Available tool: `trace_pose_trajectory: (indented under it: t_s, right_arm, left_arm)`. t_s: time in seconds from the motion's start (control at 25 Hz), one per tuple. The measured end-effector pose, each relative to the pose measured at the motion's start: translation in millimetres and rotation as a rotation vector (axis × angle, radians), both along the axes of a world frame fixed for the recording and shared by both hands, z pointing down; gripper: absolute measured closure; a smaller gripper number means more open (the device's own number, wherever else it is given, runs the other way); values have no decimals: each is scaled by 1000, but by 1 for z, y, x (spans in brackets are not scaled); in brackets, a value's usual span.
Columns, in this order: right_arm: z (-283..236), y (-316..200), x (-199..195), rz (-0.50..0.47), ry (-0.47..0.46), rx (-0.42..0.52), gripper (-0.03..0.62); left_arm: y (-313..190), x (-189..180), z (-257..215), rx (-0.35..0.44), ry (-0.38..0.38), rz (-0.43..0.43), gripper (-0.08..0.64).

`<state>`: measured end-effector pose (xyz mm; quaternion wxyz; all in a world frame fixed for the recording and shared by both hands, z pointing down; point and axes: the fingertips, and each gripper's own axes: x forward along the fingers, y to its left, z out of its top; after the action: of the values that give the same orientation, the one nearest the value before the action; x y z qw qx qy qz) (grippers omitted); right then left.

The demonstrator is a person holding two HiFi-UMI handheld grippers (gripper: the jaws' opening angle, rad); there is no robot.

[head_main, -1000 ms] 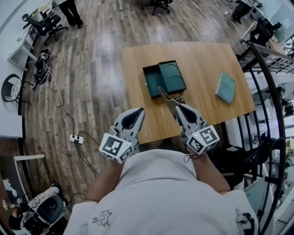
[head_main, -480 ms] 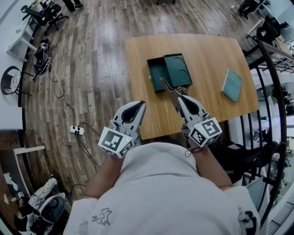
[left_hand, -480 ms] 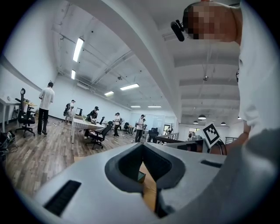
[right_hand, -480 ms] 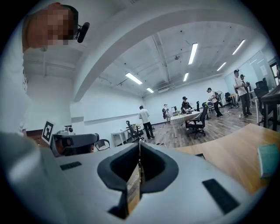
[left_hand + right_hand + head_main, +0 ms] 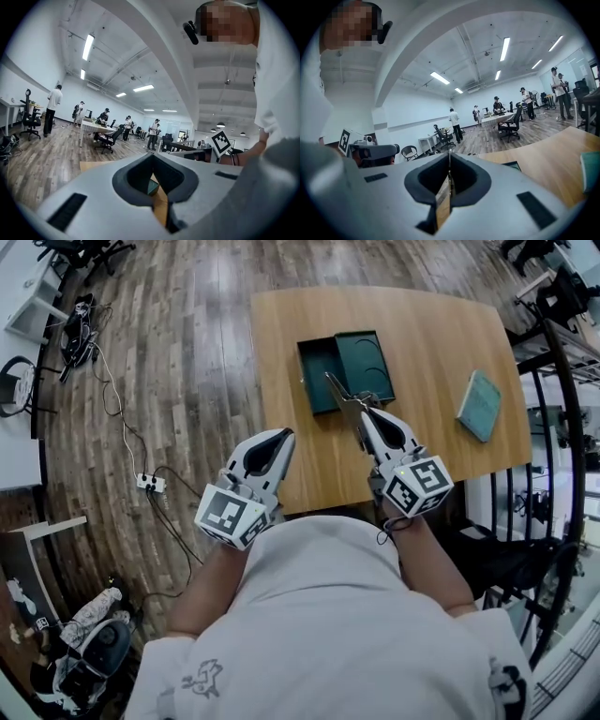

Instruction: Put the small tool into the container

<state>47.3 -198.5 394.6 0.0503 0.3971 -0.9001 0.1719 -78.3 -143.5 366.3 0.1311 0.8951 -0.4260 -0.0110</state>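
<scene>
White T-shirt [image 5: 323, 624], small dark emblem [image 5: 200, 679]

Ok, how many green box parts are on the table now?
2: the left green part and the right green part beside it, on the table. The small tool crosses their near edges; no third seems hidden.

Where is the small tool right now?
In the head view, the small tool is clamped in the right gripper, right of centre, its tip at the green container.
</scene>
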Motion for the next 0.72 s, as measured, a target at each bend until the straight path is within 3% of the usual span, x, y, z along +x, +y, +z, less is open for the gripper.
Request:
trace_pose_trajectory:
  t_s: [0.72]
  right_arm:
    - [75, -86, -3, 7, -21, -195, 575]
  left_arm:
    - [-66, 13, 52, -108, -1, -10, 555]
